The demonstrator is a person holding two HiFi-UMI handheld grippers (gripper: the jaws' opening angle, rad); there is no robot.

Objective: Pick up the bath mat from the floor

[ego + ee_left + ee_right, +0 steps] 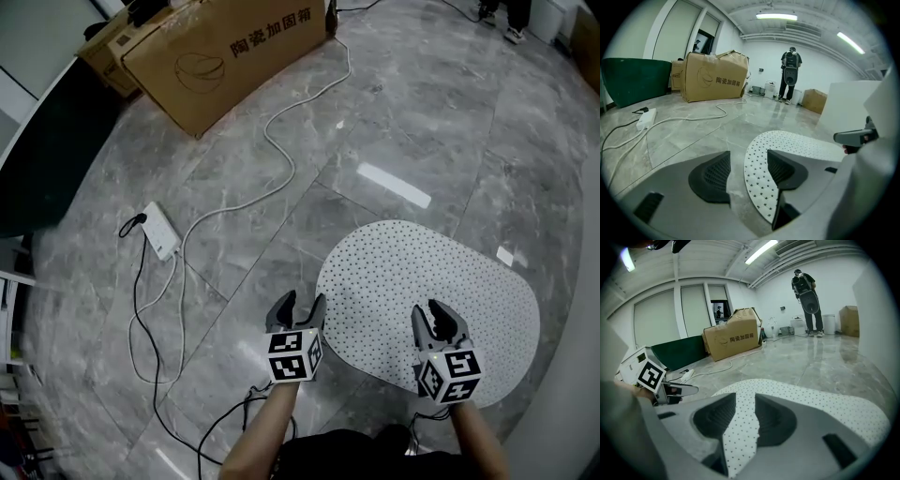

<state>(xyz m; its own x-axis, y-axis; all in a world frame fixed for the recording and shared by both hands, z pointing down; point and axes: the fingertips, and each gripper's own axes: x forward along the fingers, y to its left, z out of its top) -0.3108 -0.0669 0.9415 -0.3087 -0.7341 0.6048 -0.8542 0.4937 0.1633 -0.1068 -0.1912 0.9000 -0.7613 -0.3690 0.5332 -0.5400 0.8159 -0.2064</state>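
A power strip (161,231) and cable (272,141) lie left of the bath mat (422,281).

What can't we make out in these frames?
- Head view: the right claw covers the near edge of the bath mat, so whether it touches the mat is unclear.
- Left gripper view: one jaw of the left claw hides part of the mat's edge.
- Head view: the cardboard box is cut off by the top edge.
- Head view: the person shows only as feet at the top edge.
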